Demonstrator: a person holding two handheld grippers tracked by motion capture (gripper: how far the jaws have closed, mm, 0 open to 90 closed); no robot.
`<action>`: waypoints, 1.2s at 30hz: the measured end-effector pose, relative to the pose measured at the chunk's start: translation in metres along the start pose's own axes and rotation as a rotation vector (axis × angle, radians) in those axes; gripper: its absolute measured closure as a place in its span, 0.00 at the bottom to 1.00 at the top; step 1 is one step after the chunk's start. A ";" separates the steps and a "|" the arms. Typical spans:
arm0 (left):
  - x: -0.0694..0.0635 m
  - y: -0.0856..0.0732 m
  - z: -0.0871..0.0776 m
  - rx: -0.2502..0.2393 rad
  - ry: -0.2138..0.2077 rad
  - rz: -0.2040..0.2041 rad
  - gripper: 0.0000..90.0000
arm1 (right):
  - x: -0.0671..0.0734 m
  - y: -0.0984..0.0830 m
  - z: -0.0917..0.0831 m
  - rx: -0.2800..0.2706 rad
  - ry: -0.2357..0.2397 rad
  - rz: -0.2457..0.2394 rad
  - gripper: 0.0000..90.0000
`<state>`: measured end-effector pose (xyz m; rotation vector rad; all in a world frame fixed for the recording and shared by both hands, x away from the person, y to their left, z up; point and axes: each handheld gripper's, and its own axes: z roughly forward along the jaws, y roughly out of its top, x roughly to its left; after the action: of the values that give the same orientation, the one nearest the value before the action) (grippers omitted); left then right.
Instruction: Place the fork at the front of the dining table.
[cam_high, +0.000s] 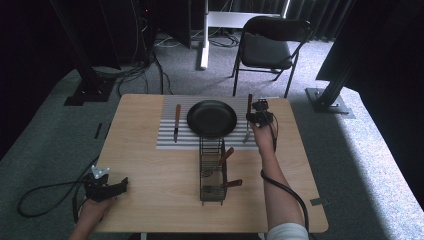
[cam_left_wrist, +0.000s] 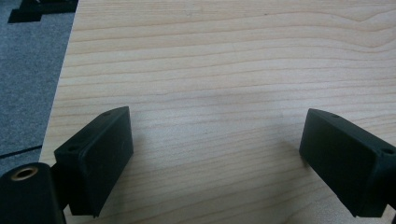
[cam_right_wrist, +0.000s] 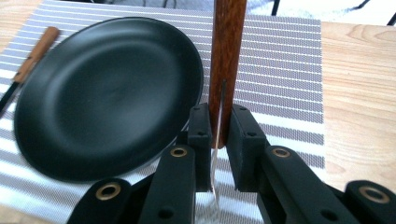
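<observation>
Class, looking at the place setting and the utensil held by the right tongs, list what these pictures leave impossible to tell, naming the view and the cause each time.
- Held utensil: right gripper view; handle top cut by the frame edge, working end blurred below the right tongs.
- Caddy: high view; utensil heads hidden by wire mesh, too small.
- Knife: right gripper view; blade cut off at the left edge.
- Left tongs: left gripper view; bare table ahead.

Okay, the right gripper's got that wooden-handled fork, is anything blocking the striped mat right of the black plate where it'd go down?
Nothing visible does. The right gripper is shut on the fork directly over the striped mat, and that strip right of the black plate lies bare. The plate's rim sits close beside it.
</observation>
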<state>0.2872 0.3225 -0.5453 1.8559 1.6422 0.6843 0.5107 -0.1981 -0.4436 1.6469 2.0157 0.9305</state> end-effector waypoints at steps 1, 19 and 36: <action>0.000 0.000 0.000 0.000 0.000 0.001 0.11 | 0.001 0.005 0.007 0.013 -0.009 0.001 0.89; 0.000 0.000 0.000 0.000 0.000 0.000 0.11 | -0.011 0.020 0.088 0.219 -0.123 0.198 0.90; 0.000 0.000 0.000 0.001 0.000 0.001 0.11 | -0.006 0.011 0.089 0.219 -0.118 0.201 0.73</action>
<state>0.2872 0.3226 -0.5453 1.8574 1.6420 0.6839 0.5785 -0.1806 -0.4993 2.0025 1.9573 0.6759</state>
